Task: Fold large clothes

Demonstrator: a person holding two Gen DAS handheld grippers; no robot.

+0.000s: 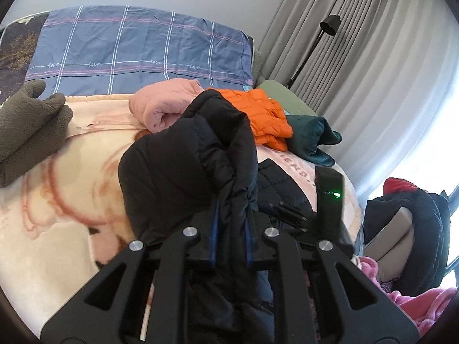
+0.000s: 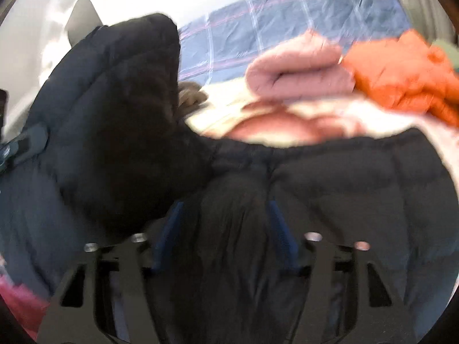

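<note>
1. Left gripper [image 1: 231, 229]: jaws nearly together, clamped on a bunched fold of the black puffer jacket [image 1: 183, 169]. The fabric fills the narrow gap between the blue pads [image 1: 214, 232] and hangs down below them, over the gripper's frame.
2. The gripped part of the jacket stands lifted above the blanket [image 1: 66, 200]; a padded section rises ahead of the fingers and blocks the middle of the left wrist view.
3. Right gripper [image 2: 226, 229]: jaws about half open. The blue pads [image 2: 169, 229] stand on either side of a dark ridge of the same jacket [image 2: 344, 200]. The frame is blurred, so pad contact on the fabric cannot be told with certainty; the cloth does fill the gap.
4. In the right wrist view the jacket spreads across the whole lower half, with one padded part raised at the left.
5. The jacket lies on the near part of the bed, on the cream and pink blanket.
6. Toward the head of the bed, behind the jacket: a folded pink garment [image 1: 160, 106], an orange puffer jacket [image 1: 261, 114] touching it on the right, and a dark green garment [image 1: 312, 137] by the right edge.
7. A folded olive fleece [image 1: 28, 134] sits at the bed's left edge, well apart from the jacket.
8. A blue checked pillow [image 1: 137, 48] stands against the wall at the head end.
9. A black floor lamp [image 1: 330, 25] stands before the grey curtains [image 1: 373, 57], beyond the bed's right side.
</note>
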